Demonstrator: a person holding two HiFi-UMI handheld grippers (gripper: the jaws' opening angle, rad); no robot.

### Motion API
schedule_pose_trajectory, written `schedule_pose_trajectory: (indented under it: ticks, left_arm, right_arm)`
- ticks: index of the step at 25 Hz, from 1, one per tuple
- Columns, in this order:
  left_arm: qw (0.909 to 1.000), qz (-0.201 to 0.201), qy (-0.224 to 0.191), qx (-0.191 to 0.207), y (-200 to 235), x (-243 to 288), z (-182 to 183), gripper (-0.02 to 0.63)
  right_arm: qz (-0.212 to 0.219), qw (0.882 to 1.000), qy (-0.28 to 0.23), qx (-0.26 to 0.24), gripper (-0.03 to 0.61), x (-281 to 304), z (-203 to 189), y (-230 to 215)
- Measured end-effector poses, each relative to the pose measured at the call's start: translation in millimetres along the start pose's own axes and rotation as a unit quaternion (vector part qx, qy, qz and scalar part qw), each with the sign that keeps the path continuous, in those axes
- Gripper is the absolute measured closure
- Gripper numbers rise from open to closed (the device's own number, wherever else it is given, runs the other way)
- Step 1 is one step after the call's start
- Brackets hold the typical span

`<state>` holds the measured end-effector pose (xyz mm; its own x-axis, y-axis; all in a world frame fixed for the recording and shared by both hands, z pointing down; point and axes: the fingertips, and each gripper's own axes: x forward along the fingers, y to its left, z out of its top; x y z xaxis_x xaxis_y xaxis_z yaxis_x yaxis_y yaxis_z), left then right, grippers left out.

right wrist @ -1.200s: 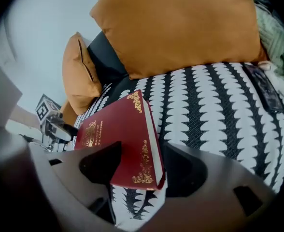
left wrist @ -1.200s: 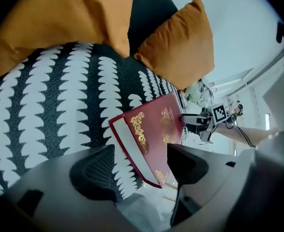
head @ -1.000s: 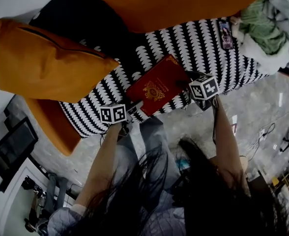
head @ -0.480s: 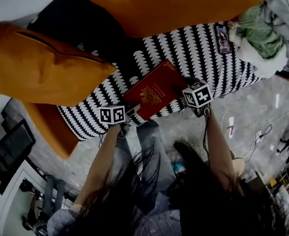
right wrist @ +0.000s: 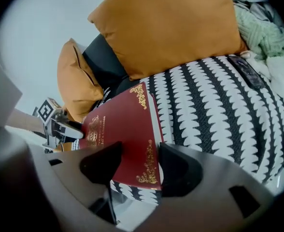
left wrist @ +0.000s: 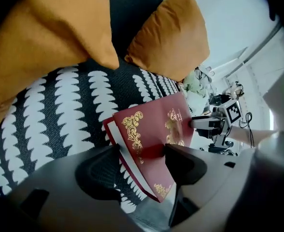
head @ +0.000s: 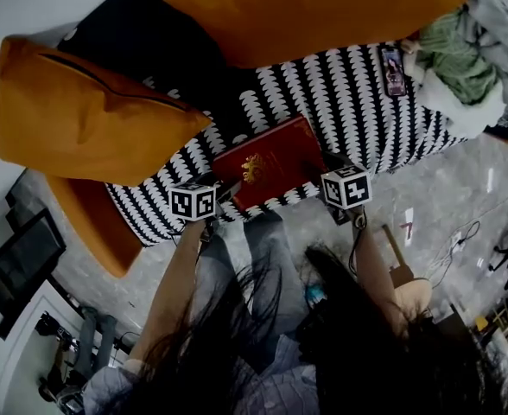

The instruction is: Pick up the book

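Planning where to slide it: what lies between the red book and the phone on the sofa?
Nothing: only bare patterned cover from book to phone, in the head view.

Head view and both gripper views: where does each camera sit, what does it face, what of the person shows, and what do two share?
Head view: on the head, looking steeply down at the sofa; hair, forearms show.
Left gripper view: on the left claw, jaws just closed further on the book; right forearm shows.
Right gripper view: on the right claw, gripping the book; left forearm shows.
Shared: book, opposite claw.
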<state>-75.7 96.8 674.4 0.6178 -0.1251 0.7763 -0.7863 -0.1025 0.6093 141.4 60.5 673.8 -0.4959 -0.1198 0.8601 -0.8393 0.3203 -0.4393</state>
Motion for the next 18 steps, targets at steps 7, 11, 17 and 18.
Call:
schedule_pose_trajectory:
  ticks: [7, 11, 17, 18]
  left_arm:
    - [0.9992, -0.006, -0.040, 0.006, -20.2, -17.7, 20.7, 0.307]
    - [0.9984, -0.004, -0.053, 0.022, -33.7, -27.9, 24.5, 0.307]
    - [0.9953, -0.001, -0.092, 0.029, -56.6, -59.9, 43.7, 0.307]
    - [0.9944, -0.003, -0.101, 0.031, -60.9, -67.4, 47.4, 0.307]
  right_arm:
    - [-0.012, 0.999, -0.044, 0.006, 0.322, -33.8, 16.6, 8.7]
    - [-0.022, 0.998, -0.054, -0.032, 0.327, -57.3, 27.7, 16.7]
    - [-0.038, 0.994, -0.095, -0.033, 0.330, -93.7, 45.9, 34.3]
    - [-0.039, 0.993, -0.105, -0.028, 0.330, -100.4, 48.4, 38.5]
